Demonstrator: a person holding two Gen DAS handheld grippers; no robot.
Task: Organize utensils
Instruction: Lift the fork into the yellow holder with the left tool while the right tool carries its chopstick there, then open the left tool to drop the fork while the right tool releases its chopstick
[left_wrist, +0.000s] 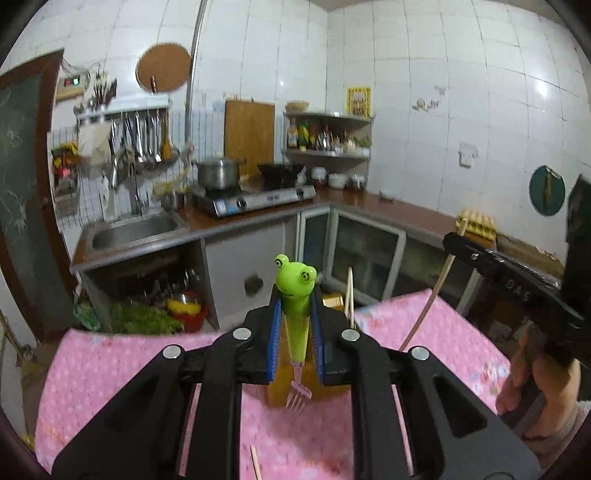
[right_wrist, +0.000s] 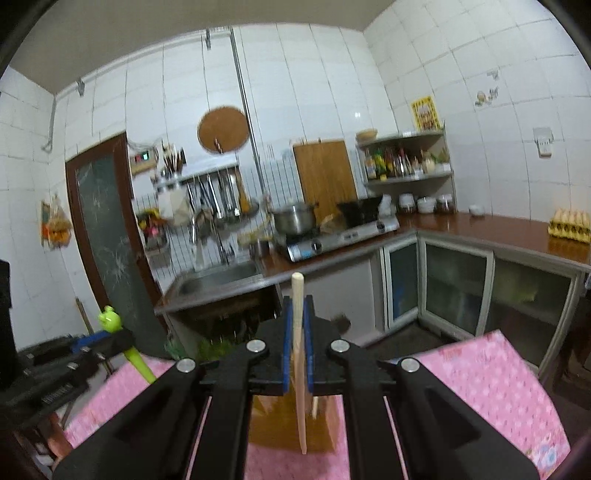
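Note:
My left gripper (left_wrist: 295, 314) is shut on a green frog-handled fork (left_wrist: 295, 295), tines down, above a brown wooden utensil holder (left_wrist: 279, 387) on the pink table. Two chopsticks (left_wrist: 349, 295) stand in the holder. My right gripper (right_wrist: 297, 332) is shut on a pale wooden chopstick (right_wrist: 298, 350), held upright with its tip over the same holder (right_wrist: 273, 421). The right gripper also shows at the right of the left wrist view (left_wrist: 465, 243), and the left gripper with the frog fork (right_wrist: 110, 317) shows at the left of the right wrist view.
A pink patterned tablecloth (left_wrist: 110, 376) covers the table. A loose chopstick (left_wrist: 255, 463) lies near its front edge. Behind stand a kitchen counter with a sink (left_wrist: 136, 229), a gas stove (left_wrist: 258, 199) with pots, and an egg tray (right_wrist: 569, 225).

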